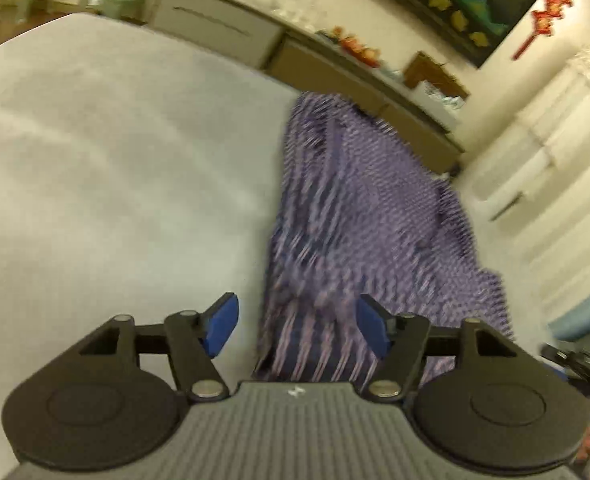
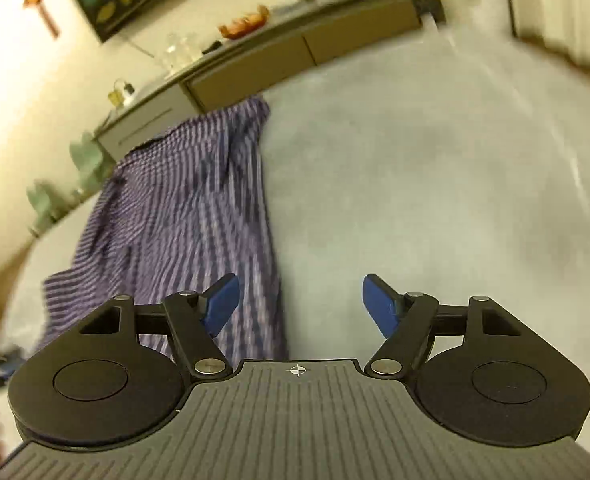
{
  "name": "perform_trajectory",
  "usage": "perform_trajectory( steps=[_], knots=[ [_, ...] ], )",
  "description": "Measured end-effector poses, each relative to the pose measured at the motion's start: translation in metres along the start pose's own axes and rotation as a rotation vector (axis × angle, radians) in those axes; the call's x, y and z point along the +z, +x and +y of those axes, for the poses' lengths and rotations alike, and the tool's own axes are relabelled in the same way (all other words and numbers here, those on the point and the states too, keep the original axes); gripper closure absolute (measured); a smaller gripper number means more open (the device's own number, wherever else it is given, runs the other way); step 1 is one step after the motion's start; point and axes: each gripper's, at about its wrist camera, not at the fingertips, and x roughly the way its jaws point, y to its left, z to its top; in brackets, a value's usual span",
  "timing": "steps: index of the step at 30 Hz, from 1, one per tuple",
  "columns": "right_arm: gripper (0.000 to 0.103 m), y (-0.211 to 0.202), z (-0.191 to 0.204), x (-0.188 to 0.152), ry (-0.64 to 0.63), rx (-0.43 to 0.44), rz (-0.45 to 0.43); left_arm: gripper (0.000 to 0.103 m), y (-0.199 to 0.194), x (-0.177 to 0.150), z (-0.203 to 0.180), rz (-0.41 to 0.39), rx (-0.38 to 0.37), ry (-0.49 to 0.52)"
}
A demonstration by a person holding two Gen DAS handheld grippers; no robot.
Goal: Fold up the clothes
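1. Left tongs: blue pads spread wide, nothing between them. Low centre of left wrist view, hovering over near end of purple striped garment.
2. Right tongs: also wide open, empty. Low centre of right wrist view, mostly over bare grey surface; left pad overlaps garment edge in frame, contact can't tell.
3. Garment: purple w/ thin pale stripes, lying long & narrow on surface, rumpled, some folds. In left view runs from bottom centre up to centre right; in right view from lower left up to centre left. Far end reaches surface's far edge. Both views motion-blurred, so type of garment unclear.
4. Surface: pale grey, fills left half of left view.
5. Background: long low cabinet w/ clutter on top along wall, upper part of both views; red hanging ornament upper right, left view.
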Motion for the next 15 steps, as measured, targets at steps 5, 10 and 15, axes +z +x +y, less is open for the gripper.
perform_trajectory(
  steps=[5, 10, 15],
  knots=[
    [0.03, -0.019, -0.024, -0.026, 0.205, 0.143, 0.01, 0.025, -0.019, -0.032, 0.02, -0.043, -0.076, -0.238],
    [0.029, -0.02, -0.032, -0.04, 0.317, 0.211, 0.004, 0.02, 0.007, -0.024, 0.019, -0.024, -0.163, -0.331],
    [0.09, 0.0, -0.02, -0.04, 0.322, 0.19, -0.021, 0.081, 0.039, -0.006, 0.013, 0.017, -0.144, -0.34]
  ],
)
